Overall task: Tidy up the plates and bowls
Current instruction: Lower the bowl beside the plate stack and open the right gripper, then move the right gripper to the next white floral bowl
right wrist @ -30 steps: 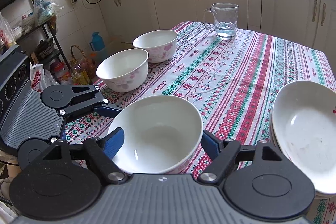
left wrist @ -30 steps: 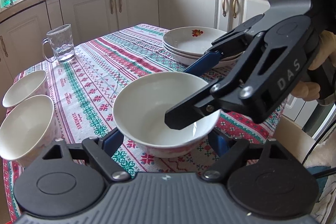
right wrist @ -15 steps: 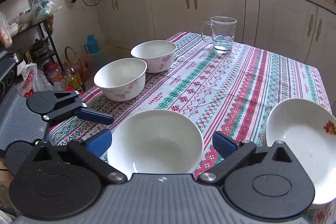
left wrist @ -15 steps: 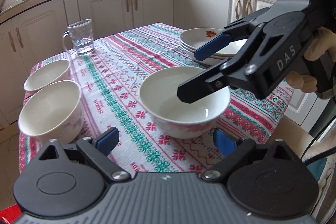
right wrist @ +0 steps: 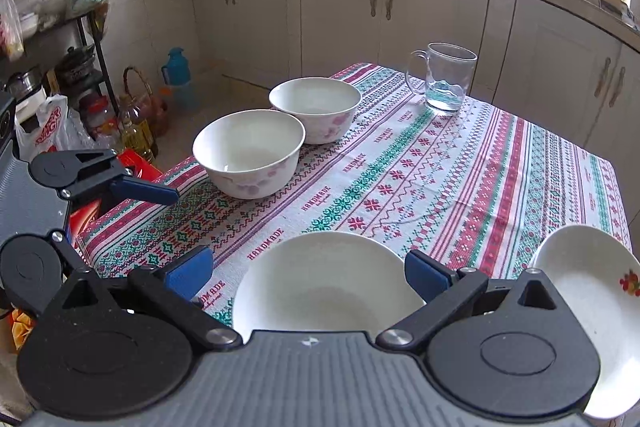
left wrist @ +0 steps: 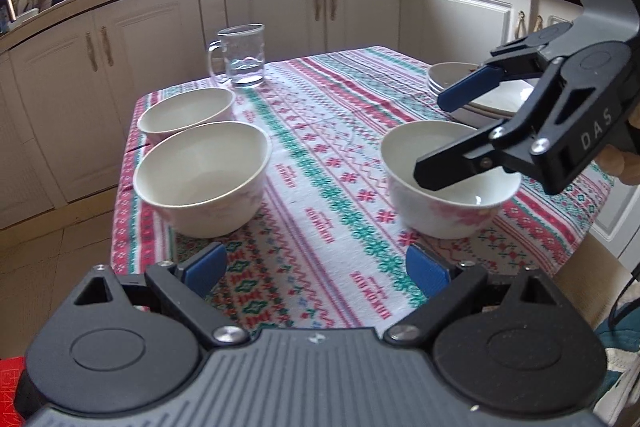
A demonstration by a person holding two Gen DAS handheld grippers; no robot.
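Note:
A white bowl with pink flowers [left wrist: 448,203] stands near the table's right edge. My right gripper [left wrist: 448,131] hangs open just over it, and its pads press on nothing. In the right wrist view the same bowl [right wrist: 328,283] lies low between the spread blue pads of the right gripper [right wrist: 308,273]. My left gripper [left wrist: 316,267] is open over bare tablecloth, with nothing between its fingers. Two more flowered bowls [left wrist: 202,179] [left wrist: 186,111] sit side by side at the left edge. A stack of white plates [left wrist: 480,99] rests behind the right gripper.
A glass mug [left wrist: 242,57] with a little water stands at the far side of the patterned tablecloth [left wrist: 320,163]. White kitchen cabinets ring the table. A rack, bottles and bags [right wrist: 132,131] crowd the floor left of the table. A hand [left wrist: 620,167] holds the right gripper.
Both grippers stood around the near bowl a second ago. Both have opened wider and drawn back from it. The left wrist view has swung left, bringing the two other bowls into the middle.

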